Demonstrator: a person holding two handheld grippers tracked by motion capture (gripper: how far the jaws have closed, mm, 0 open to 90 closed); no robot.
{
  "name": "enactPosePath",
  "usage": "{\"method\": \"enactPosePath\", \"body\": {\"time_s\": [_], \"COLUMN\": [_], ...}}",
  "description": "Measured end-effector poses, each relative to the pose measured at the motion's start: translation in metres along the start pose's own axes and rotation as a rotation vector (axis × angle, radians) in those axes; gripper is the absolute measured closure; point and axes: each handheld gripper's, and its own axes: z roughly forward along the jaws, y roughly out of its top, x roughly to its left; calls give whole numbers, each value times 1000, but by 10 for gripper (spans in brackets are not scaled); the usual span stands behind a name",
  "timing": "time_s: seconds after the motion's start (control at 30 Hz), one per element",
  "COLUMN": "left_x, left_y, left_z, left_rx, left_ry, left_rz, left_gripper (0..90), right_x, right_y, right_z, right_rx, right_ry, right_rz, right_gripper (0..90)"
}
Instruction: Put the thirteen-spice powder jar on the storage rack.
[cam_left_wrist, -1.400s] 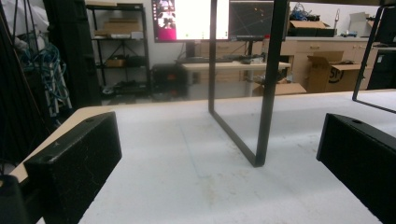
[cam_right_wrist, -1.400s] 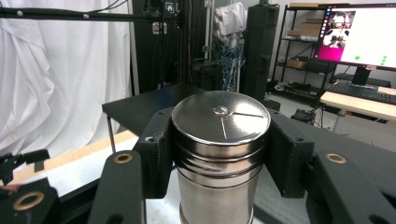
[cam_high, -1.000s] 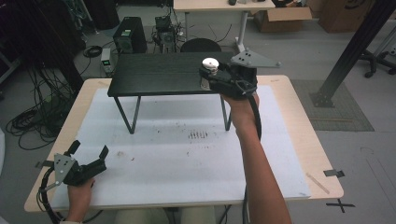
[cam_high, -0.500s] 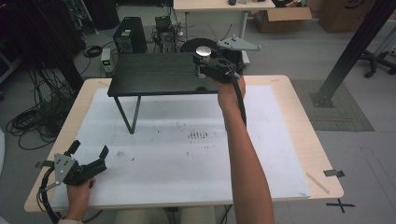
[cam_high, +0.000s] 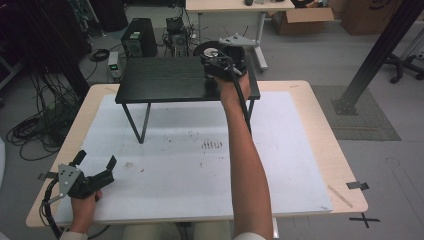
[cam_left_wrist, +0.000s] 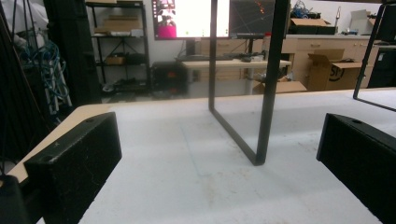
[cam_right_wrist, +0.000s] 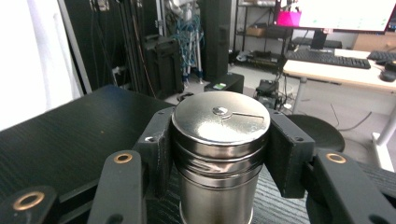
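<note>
Over the far right part of the low black slatted stand (cam_high: 165, 79), the right gripper (cam_high: 222, 62) has its fingers (cam_right_wrist: 154, 149) pinching a shiny round steel canister with a flat lid (cam_right_wrist: 219, 140). I judge the canister already picked up and brought to the stand top; whether its base touches the slats cannot be told, so setting it down and letting go remain. Near the stand's front left, low on the white-covered desk (cam_high: 295, 165), the left gripper (cam_high: 95, 165) rests with fingers spread, nothing between them. Count: one canister, one stand, two grippers.
</note>
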Motion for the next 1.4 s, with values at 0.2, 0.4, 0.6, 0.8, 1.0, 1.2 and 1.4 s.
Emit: {"method": "enactPosePath", "body": {"time_s": [0.2, 0.4, 0.6, 0.8, 1.0, 1.2, 1.4], "left_x": [0, 0, -1, -1, -1, -1, -1], "left_y": [0, 0, -1, -1, -1, -1, -1], "left_z": [0, -1, -1, -1, -1, -2, -2], "left_rx": [-5, -9, -13, -12, -14, -16, -16], "left_ry": [0, 1, 2, 3, 4, 5, 6], "left_rz": [-1, 1, 2, 4, 5, 5, 5], "left_gripper": [2, 3, 2, 2, 3, 2, 2], "right_x": [0, -2, -3, -3, -4, -4, -7], "right_y": [-3, -7, -8, -6, -4, -5, -7], "right_z": [5, 6, 4, -3, -11, -17, -28], "right_rx": [28, 44, 24, -3, -14, -26, -43], "right_ry": [-2, -8, 0, 11, 31, 49, 49], "right_rz": [2, 10, 24, 22, 23, 42, 76], "right_gripper": [488, 487, 469, 407, 317, 241, 81]}}
